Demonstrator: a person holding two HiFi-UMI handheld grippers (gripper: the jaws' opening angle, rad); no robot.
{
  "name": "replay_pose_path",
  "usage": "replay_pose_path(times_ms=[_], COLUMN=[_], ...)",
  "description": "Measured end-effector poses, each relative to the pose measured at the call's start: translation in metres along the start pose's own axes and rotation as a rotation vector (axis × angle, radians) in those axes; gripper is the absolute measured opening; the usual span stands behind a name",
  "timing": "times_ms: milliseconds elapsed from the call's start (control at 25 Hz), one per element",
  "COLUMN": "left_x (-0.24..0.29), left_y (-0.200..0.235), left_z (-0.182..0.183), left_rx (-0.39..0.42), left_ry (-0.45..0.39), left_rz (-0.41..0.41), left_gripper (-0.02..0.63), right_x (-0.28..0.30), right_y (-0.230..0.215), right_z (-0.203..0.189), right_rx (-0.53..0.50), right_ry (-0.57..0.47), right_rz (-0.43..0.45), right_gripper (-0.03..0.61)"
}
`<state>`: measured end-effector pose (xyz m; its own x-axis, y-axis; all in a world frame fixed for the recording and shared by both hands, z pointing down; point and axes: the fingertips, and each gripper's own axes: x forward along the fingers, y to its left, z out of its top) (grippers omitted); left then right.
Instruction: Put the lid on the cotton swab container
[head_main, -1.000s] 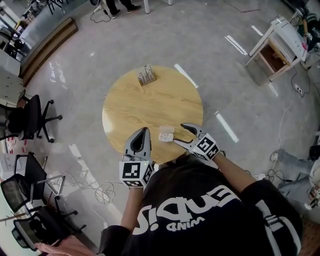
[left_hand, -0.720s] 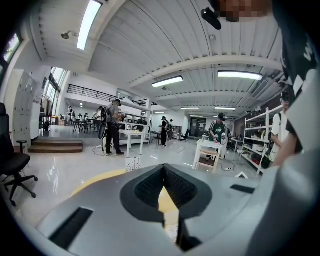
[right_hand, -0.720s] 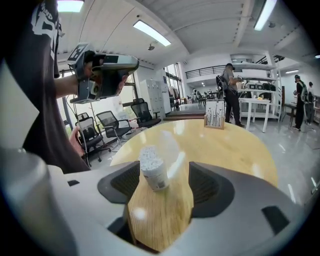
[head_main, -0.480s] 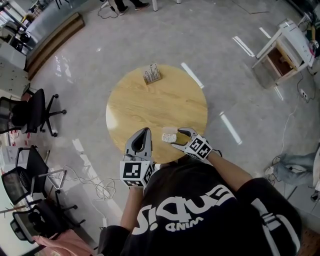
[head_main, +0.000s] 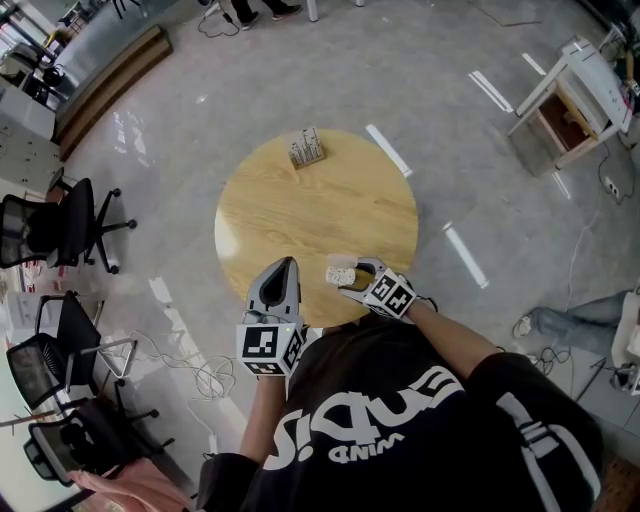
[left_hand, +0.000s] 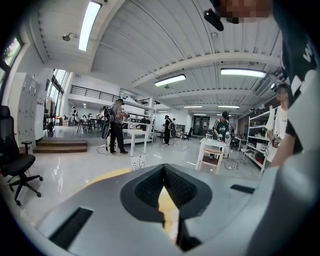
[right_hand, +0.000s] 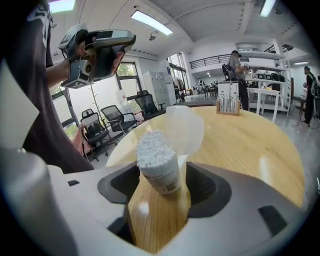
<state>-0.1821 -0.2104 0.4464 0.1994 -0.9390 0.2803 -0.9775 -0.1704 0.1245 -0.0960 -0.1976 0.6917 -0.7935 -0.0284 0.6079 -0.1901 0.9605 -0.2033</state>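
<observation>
The cotton swab container (head_main: 338, 273) (right_hand: 157, 160) stands upright near the front edge of the round wooden table (head_main: 310, 210), packed with white swabs and uncovered. Its clear, round lid (right_hand: 186, 129) rises just behind it, tilted; whether it is hinged to the container I cannot tell. My right gripper (head_main: 352, 277) (right_hand: 162, 182) is low over the table, open, with one jaw on each side of the container and a small gap to each. My left gripper (head_main: 288, 264) (left_hand: 164, 172) is shut and empty, held higher beyond the table's front edge, left of the container.
A small stand of upright sticks (head_main: 306, 148) (right_hand: 228, 105) sits at the table's far edge. Office chairs (head_main: 50, 225) stand on the floor to the left, a white side table (head_main: 565, 95) at the far right. People stand far off.
My right gripper has come down and moved left toward the container, so its jaws now flank it. The left gripper has stayed put.
</observation>
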Motion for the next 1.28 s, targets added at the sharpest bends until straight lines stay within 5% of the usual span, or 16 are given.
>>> replay_pose_path(times_ms=[960, 1280], left_x=[-0.001, 0.002], left_y=[-0.003, -0.007], left_z=[-0.001, -0.002], left_rx=[-0.011, -0.022], left_ry=[-0.018, -0.030], left_rz=[-0.047, -0.079], left_gripper=[0.014, 0.110], right_x=[0.007, 0.008], right_y=[0.002, 0.002], right_z=[-0.003, -0.003], right_rx=[0.009, 0.012], right_ry=[0.033, 0.033], right_rz=[0.008, 0.008], right_gripper=[0.245, 0.245])
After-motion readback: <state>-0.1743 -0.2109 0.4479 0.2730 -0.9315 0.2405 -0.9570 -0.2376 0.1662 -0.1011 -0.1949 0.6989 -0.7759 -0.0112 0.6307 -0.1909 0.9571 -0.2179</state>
